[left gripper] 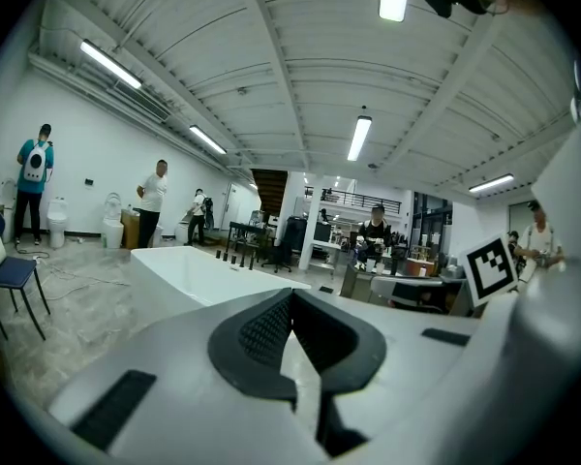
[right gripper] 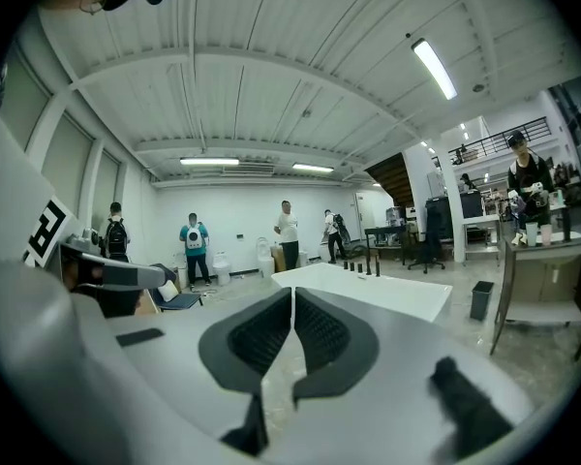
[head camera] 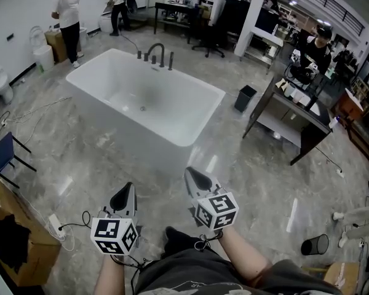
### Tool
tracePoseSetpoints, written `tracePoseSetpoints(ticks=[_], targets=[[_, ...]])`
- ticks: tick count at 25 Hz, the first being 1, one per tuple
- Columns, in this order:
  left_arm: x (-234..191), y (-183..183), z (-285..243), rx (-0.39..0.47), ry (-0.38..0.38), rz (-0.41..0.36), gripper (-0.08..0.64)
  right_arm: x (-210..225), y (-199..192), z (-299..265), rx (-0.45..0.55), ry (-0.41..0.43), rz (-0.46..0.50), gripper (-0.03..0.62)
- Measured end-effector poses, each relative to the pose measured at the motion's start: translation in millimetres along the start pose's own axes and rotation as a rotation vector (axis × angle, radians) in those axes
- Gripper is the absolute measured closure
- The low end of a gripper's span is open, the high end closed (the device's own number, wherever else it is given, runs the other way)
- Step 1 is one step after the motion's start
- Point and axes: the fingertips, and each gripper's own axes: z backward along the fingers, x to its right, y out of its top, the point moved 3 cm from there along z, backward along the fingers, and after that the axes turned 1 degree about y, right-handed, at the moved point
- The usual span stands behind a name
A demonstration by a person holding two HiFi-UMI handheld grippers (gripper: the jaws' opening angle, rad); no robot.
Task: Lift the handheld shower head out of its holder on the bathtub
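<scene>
A white freestanding bathtub [head camera: 149, 103] stands on the marble floor ahead of me. At its far end is a dark curved faucet [head camera: 155, 51] with several dark upright fittings beside it; the shower head [head camera: 170, 61] seems to be one of them, too small to tell apart. My left gripper [head camera: 128, 189] and right gripper [head camera: 193, 174] hover side by side well short of the tub's near corner, both shut with nothing between the pads. The tub [left gripper: 198, 274] and its fittings [left gripper: 234, 256] show beyond the left gripper [left gripper: 290, 298]. The tub [right gripper: 368, 291] lies beyond the right gripper [right gripper: 292, 298].
A dark desk [head camera: 295, 112] with a person behind it stands at the right, a black bin [head camera: 245, 98] next to it. A cardboard box [head camera: 15, 241], a power strip with cables and a blue chair [head camera: 6, 153] are at the left. People stand at the back wall.
</scene>
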Motion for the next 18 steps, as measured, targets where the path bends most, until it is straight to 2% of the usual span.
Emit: tracePoseSetpoints(ticks=[10,18], targets=[[-23,8,-54,-0.015,0.008,-0.017,0.545,39,-4,-53,-0.005,-0.007,-0.02,0.563],[-57,26,-142,-0.036,0.021,-0.028,0.545,96,1,-142,-0.018,-0.001,-0.066,0.563]])
